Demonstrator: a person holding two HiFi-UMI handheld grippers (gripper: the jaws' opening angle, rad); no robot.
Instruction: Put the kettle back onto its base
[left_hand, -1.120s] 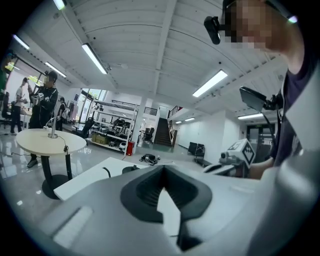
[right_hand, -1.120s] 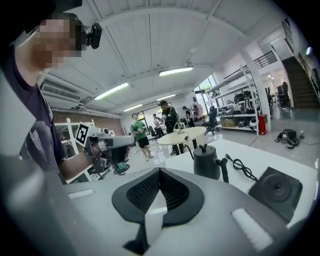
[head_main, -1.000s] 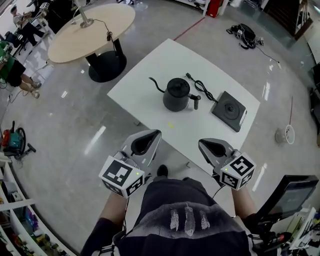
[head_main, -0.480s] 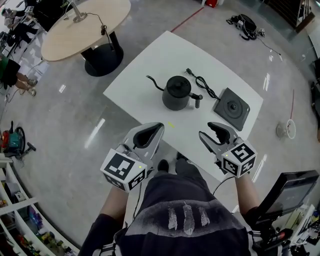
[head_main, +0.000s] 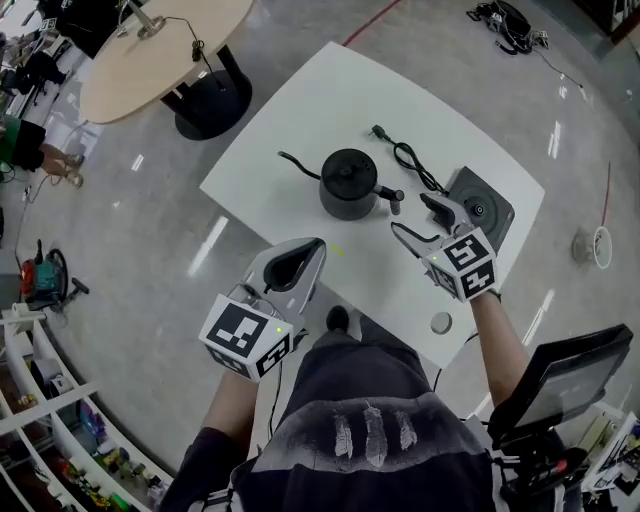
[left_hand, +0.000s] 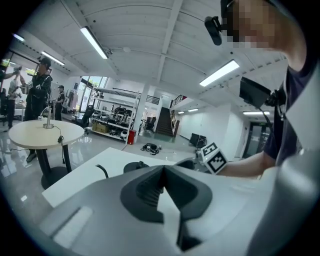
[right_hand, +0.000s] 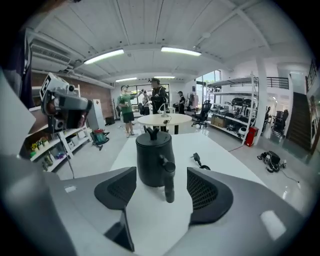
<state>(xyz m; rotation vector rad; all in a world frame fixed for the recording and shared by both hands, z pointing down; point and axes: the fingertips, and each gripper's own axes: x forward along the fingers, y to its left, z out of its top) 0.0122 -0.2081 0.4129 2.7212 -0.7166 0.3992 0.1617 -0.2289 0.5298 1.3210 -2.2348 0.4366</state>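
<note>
- Fingers of the right gripper (head_main: 420, 220), shut a second ago, are opening wide, empty, toward the handle of the kettle (head_main: 348, 184)
- Kettle sits on the tabletop (head_main: 300, 110), apart from its base (head_main: 480, 207)
- Left gripper (head_main: 310, 252) fingers are together, empty

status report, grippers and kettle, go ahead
Empty right hand-held gripper opening, lined up on kettle handle. Empty left hand-held gripper shut. Upright kettle on table, off its base. Loose cord beside base.
</note>
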